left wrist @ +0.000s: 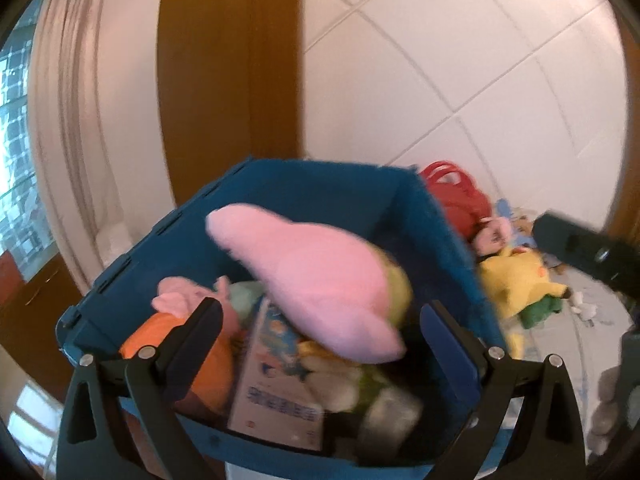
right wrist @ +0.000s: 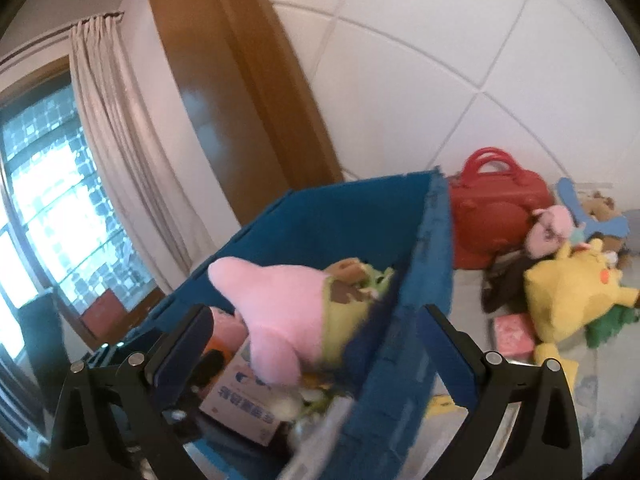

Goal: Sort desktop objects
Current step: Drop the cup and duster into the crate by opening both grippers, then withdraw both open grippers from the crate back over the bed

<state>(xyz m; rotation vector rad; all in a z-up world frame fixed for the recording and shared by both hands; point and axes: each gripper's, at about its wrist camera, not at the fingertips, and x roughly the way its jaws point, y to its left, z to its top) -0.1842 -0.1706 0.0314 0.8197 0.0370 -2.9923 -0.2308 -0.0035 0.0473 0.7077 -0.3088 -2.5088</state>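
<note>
Both grippers, left (left wrist: 320, 332) and right (right wrist: 316, 338), hang spread wide and empty over the blue bin (left wrist: 320, 184), neither touching the pink star plush (left wrist: 316, 276). The plush lies on top of the pile in the bin, above a printed box (left wrist: 276, 396). Probably binned as sorted; the yellow plush (right wrist: 568, 292) and red bag (right wrist: 496, 216) sit outside on the surface beside it.

fuzzy cloth pink plush (left wrist: 316, 280) in matt plastic blue crate (left wrist: 320, 192).
</note>
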